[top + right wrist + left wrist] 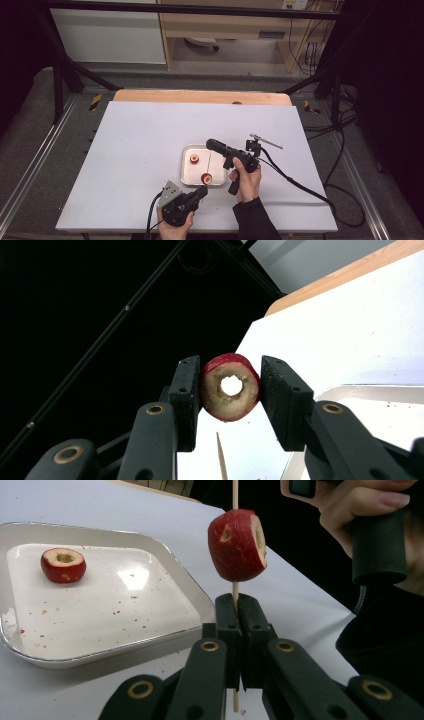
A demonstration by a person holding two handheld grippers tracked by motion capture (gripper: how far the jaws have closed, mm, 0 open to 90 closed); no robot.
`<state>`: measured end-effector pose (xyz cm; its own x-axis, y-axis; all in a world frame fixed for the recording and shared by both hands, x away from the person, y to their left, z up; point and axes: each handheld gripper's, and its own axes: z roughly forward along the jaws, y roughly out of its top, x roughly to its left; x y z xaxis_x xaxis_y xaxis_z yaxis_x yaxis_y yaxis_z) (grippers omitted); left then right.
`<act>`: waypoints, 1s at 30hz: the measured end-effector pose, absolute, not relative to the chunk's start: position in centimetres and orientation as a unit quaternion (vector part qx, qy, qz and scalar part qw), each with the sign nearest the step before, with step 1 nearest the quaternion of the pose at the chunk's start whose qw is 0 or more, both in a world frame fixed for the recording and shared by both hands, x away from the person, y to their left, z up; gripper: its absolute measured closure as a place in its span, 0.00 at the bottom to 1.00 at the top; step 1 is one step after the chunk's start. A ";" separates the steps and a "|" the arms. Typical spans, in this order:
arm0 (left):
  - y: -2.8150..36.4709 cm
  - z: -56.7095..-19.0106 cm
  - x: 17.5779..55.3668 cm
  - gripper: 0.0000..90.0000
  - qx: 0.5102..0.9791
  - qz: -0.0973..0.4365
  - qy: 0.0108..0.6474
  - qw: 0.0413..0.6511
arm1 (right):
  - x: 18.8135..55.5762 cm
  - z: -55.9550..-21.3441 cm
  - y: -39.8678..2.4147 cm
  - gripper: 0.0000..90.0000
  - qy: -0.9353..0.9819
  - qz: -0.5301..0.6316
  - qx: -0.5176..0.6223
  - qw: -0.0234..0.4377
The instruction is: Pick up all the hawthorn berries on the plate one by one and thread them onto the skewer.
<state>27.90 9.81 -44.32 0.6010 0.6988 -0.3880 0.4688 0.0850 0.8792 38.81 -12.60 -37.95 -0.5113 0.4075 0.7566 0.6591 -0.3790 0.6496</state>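
Right gripper view: cored fruit ring (230,386) between jaws

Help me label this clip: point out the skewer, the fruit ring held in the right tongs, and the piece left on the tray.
skewer (234,591), left gripper view, stick just below the speared piece
fruit ring (230,386), right gripper view, cut face beside the hole
piece on tray (63,565), left gripper view, red skin

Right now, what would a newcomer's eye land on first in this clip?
The skewer, held upright in the shut left tool with a cored red fruit piece threaded on it. Next, the right tool pinching a second fruit ring above the skewer's tip. A third piece sits on the tray.
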 end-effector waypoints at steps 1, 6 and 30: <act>9.8 -44.3 27.9 0.99 0.670 0.097 0.436 0.593 | 38.8 -38.0 -12.6 0.68 -0.551 -0.673 -0.484 0.091; 9.9 -44.3 28.1 0.99 0.666 0.092 0.441 0.595 | 38.7 -38.1 -12.5 0.68 -0.555 -0.674 -0.479 0.090; 9.4 -44.1 28.1 0.99 0.618 0.070 0.469 0.627 | 38.0 -38.6 -12.2 0.68 -0.579 -0.673 -0.460 0.032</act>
